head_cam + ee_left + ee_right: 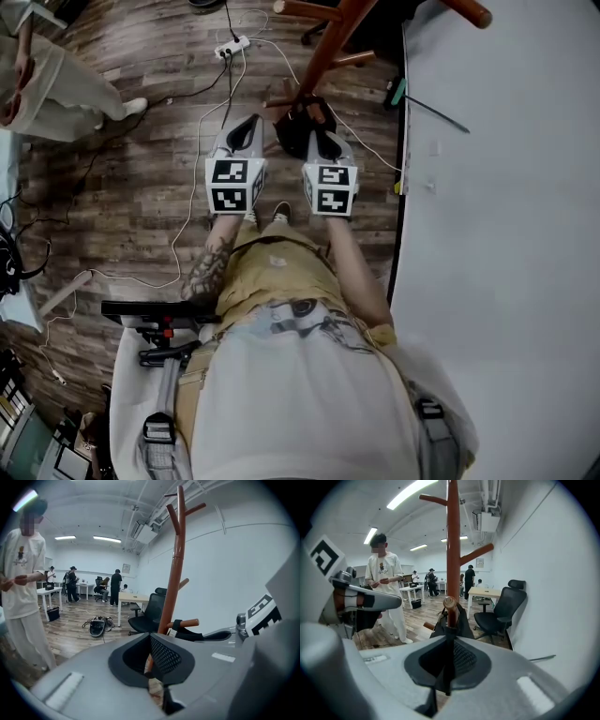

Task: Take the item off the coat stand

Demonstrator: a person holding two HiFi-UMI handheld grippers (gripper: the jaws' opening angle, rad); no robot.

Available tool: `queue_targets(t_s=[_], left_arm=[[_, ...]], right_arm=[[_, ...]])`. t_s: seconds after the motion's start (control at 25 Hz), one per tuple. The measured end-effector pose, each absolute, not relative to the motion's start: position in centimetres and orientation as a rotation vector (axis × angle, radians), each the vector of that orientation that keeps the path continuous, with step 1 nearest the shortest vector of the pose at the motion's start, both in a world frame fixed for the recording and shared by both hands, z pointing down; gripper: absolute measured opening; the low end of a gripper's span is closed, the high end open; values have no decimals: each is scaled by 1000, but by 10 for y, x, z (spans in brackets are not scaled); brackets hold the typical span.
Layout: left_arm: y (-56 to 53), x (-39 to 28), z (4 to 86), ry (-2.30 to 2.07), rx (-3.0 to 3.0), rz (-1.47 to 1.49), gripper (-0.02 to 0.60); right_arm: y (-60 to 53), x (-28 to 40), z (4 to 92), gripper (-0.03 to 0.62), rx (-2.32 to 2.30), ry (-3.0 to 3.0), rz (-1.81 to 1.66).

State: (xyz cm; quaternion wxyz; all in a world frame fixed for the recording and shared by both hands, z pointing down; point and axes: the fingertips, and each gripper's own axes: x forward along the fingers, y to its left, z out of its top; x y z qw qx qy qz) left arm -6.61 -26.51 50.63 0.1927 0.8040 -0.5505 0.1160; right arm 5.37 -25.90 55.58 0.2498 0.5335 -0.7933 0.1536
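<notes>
Centre frame, the black bag (464, 623) is seen hung on a low peg (450, 604) of the coat stand (453, 550). Its strap (446, 667) is pinched by the right gripper (449, 641). The left gripper (151, 639) is held closed and empty. Lifting off is not yet done.

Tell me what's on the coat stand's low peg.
A black fabric bag hangs over the brown wooden peg, its strap in the shut right gripper. Its bottom is hidden.

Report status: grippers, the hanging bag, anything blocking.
Left gripper shut, empty. Right gripper shut on the strap of the black bag. Bag hangs from a coat stand peg, not yet off. Nothing blocking the lift.
</notes>
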Motion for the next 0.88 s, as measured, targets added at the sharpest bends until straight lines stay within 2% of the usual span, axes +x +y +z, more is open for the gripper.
queue_targets(t_s=[0.56,0.88], left_arm=[[-255,-50,494,-1493,2313,296,0],[-250,-45,480,-1502,2339,264,0]], right_arm=[[-224,70,497,3,1576,-2209,348],[-215,107,481,3,1685,-2115,374]])
